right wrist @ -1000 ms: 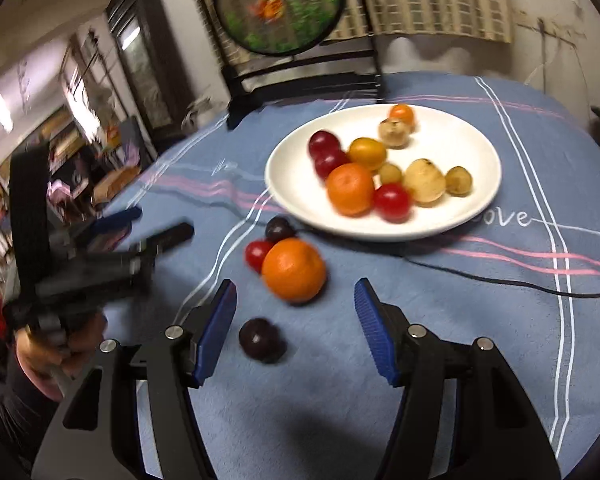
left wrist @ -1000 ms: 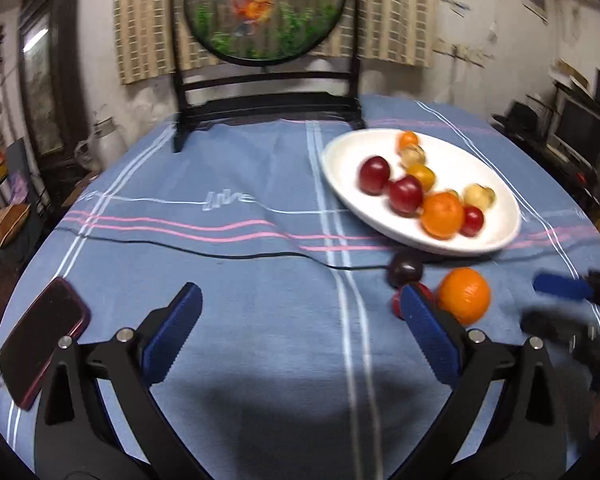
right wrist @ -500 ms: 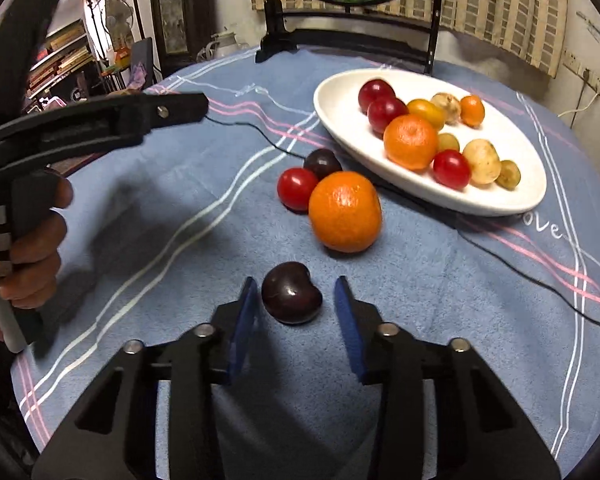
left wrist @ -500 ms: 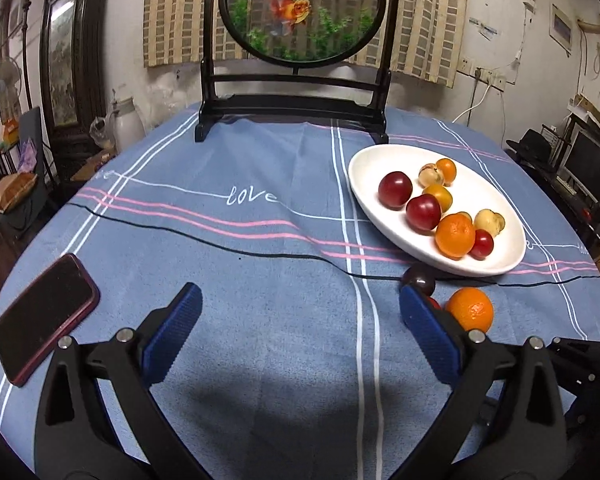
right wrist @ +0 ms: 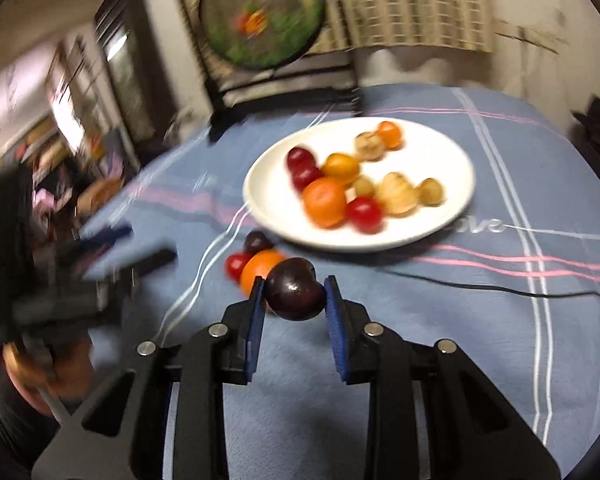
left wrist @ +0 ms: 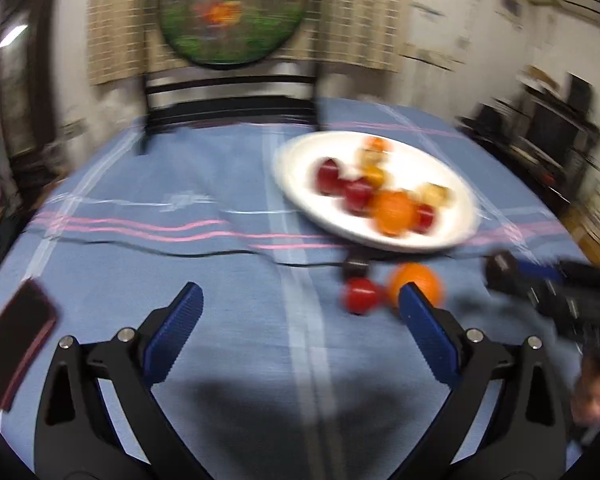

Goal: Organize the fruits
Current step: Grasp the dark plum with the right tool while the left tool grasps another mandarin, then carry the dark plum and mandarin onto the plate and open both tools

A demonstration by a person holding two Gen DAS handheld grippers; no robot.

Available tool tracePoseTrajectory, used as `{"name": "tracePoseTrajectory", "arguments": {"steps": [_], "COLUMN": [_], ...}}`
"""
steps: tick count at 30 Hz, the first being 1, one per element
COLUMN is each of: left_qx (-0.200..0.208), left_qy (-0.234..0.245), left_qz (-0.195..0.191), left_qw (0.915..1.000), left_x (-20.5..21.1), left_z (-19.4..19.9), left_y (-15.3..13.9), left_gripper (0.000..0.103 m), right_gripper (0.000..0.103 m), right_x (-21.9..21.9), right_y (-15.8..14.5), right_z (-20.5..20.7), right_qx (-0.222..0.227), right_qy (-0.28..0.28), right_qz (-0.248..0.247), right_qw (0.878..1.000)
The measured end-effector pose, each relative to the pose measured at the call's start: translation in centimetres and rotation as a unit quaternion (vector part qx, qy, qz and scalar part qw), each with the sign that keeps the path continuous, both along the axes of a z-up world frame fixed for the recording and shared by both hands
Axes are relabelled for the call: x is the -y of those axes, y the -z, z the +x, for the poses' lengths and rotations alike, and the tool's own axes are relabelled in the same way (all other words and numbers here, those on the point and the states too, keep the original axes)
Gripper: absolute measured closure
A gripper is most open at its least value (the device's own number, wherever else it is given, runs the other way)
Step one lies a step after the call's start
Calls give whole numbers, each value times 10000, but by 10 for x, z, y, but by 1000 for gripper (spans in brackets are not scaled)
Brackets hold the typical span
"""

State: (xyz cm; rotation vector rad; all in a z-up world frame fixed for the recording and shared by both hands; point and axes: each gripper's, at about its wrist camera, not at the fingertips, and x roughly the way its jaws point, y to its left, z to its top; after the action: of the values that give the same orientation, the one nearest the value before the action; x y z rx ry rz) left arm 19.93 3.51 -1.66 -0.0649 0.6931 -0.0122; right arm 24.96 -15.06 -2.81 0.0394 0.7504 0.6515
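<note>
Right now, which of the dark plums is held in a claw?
The dark plum clamped between the right claw pads, lifted off the cloth. The other dark plum lies loose beside the white plate.

Dark plum (right wrist: 296, 289) now clamped and lifted.
Closed in by right hand-held gripper (right wrist: 295, 296) since half a second ago; raised off the surface (right wrist: 500, 320), above the orange (right wrist: 260, 270).

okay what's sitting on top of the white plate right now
On the white plate: two oranges, red plums, a red tomato and yellowish fruits. Anything beneath them is hidden.
</note>
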Motion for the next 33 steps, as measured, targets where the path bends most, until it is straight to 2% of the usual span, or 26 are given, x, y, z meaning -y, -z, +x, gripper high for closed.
{"name": "tracePoseTrajectory", "arguments": {"steps": [2, 4, 7, 14, 24, 33], "left_qx": [15, 60, 23, -164, -152, -190], "left_qy": [445, 739, 1125, 1456, 1468, 1441], "left_qz": [268, 511, 592, 722, 928, 1263], "left_qw": [9986, 9959, 9919, 9866, 9847, 9813], "left_x": [22, 41, 60, 77, 84, 88], "left_z": [1, 2, 8, 25, 38, 49], "left_y": [3, 5, 7, 17, 20, 26], "left_gripper": [18, 25, 34, 52, 53, 53], "right_gripper": [73, 73, 73, 73, 73, 73], "right_x": [7, 13, 17, 22, 26, 27], "right_y": [-2, -2, -1, 0, -1, -1], "right_z": [4, 5, 5, 9, 9, 10], "right_qx": [-50, -103, -134, -265, -311, -372], "right_qy": [142, 240, 310, 375, 393, 422], "right_qz": [87, 134, 190, 238, 321, 333], "right_qw": [9998, 9996, 9992, 9987, 9982, 9979]}}
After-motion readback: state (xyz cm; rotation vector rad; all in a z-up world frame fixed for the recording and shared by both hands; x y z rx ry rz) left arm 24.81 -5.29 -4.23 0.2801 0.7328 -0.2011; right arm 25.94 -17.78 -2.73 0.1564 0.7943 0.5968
